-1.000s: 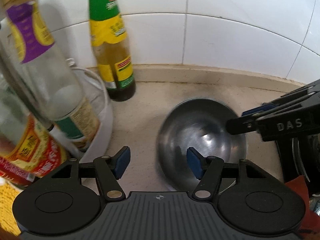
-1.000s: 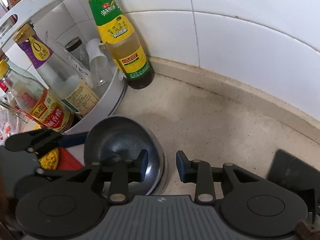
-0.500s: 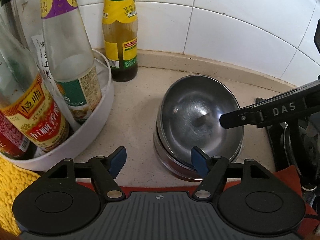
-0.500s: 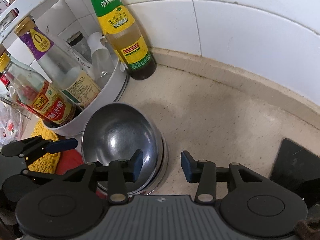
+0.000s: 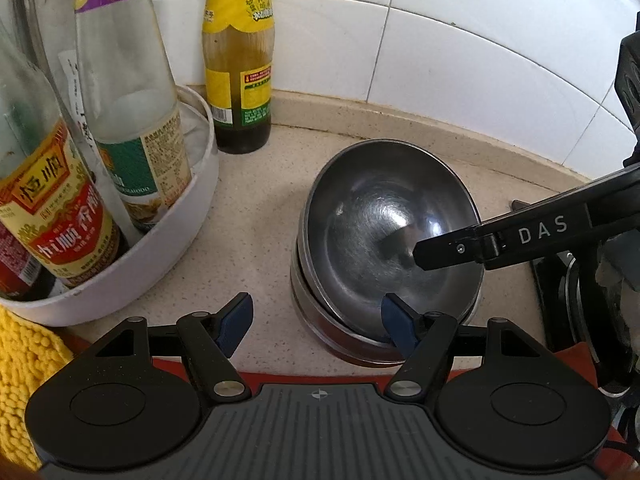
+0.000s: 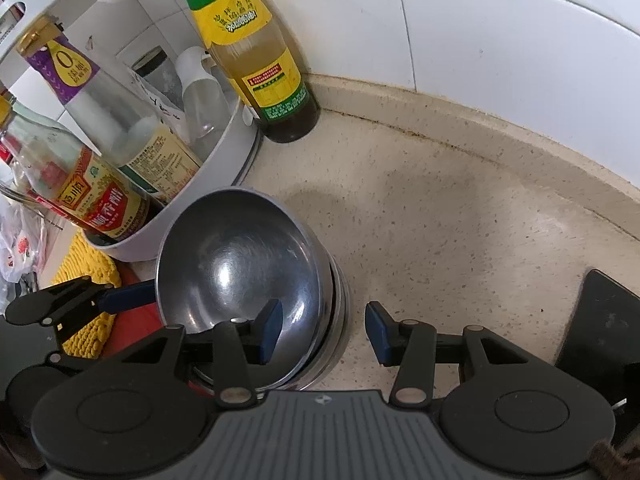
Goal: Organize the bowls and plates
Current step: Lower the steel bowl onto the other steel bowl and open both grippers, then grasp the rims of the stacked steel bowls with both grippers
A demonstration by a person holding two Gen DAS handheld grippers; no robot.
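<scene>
A steel bowl [image 5: 384, 232] sits tilted on top of a stack of bowls [image 5: 320, 320] on the beige counter; it also shows in the right wrist view [image 6: 236, 260], with the stack [image 6: 336, 312] under it. My left gripper [image 5: 316, 322] is open and empty, just in front of the stack. My right gripper [image 6: 322, 332] is open, its left finger over the top bowl's rim and its right finger outside the stack. The right gripper's finger [image 5: 500, 240] reaches over the bowl in the left wrist view.
A white round rack [image 5: 168, 248] with sauce bottles stands at left. A green-capped bottle [image 5: 238, 80] stands by the tiled wall. A yellow cloth [image 5: 24, 364] lies at the near left. A black stove edge [image 6: 600, 328] is at right.
The right gripper opened wider and let go of the top bowl, which now rests on the stack. Both grippers drew back and up from the bowls.
</scene>
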